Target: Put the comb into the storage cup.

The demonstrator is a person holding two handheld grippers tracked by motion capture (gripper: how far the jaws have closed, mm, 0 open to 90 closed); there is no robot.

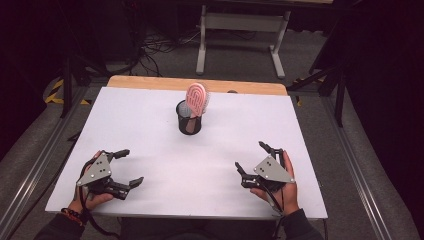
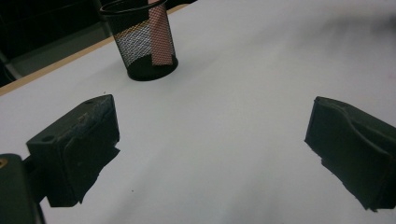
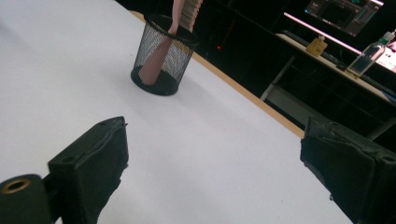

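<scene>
A black mesh cup (image 1: 189, 120) stands upright near the middle of the white table (image 1: 150, 145), toward the far side. A pink hairbrush (image 1: 197, 98) stands in it, handle down, head sticking out above the rim. The left gripper view has the cup (image 2: 140, 44) at upper left with the pink handle (image 2: 161, 39) inside. The right gripper view has the cup (image 3: 161, 58) and the brush (image 3: 159, 53) ahead. My left gripper (image 1: 129, 167) rests open near the front left. My right gripper (image 1: 250, 156) rests open near the front right. Nothing lies between either pair of jaws.
A wooden strip (image 1: 197, 84) runs along the table's far edge. Beyond it stands a white table frame (image 1: 242, 35) among floor cables. A dark bench with a bottle (image 3: 371, 58) and a screen is off to the right in the right gripper view.
</scene>
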